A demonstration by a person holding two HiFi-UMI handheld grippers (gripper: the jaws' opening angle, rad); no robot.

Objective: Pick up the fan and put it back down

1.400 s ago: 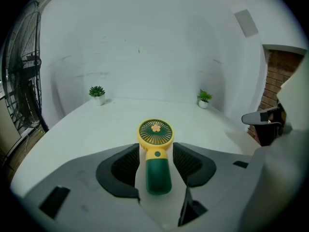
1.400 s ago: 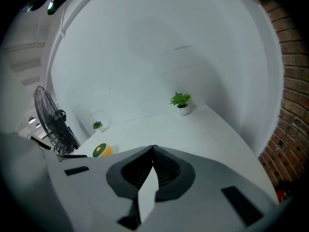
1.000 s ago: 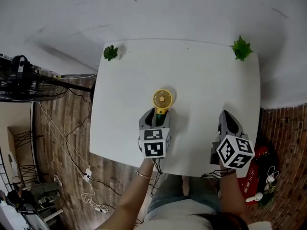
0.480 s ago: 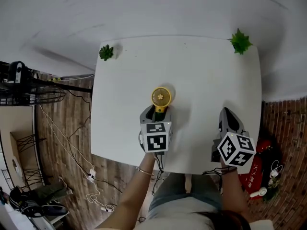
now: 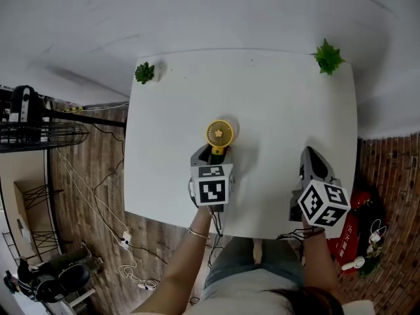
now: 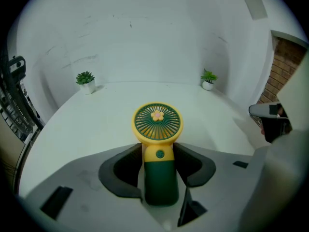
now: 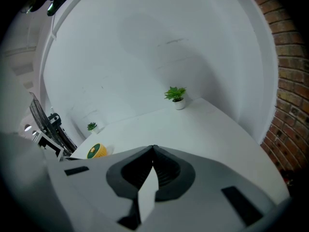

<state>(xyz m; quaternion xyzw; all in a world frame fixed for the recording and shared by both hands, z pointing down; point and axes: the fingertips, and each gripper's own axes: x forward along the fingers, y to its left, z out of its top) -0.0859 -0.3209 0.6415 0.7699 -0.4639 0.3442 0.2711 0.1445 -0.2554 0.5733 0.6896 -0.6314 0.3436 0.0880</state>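
A small hand fan (image 5: 220, 134) with a yellow round head and dark green handle stands upright near the middle of the white table (image 5: 282, 104). My left gripper (image 5: 213, 155) is shut on the green handle; in the left gripper view the fan (image 6: 158, 124) rises between the dark jaws of that gripper (image 6: 159, 158), head facing the camera. Whether the fan's base touches the table is hidden. My right gripper (image 5: 314, 163) hovers at the table's front right, shut and empty, its jaws meeting (image 7: 153, 149). The fan (image 7: 97, 151) shows far left in that view.
Two small potted plants stand at the table's far corners, one left (image 5: 144, 72) and one right (image 5: 328, 56). Off the left edge are a black wire rack (image 5: 26, 120) and cables on a wooden floor. A red object (image 5: 351, 231) lies on the floor at right.
The head view has shifted slightly. The left gripper still grips the fan at much the same spot; the right gripper has not visibly moved.
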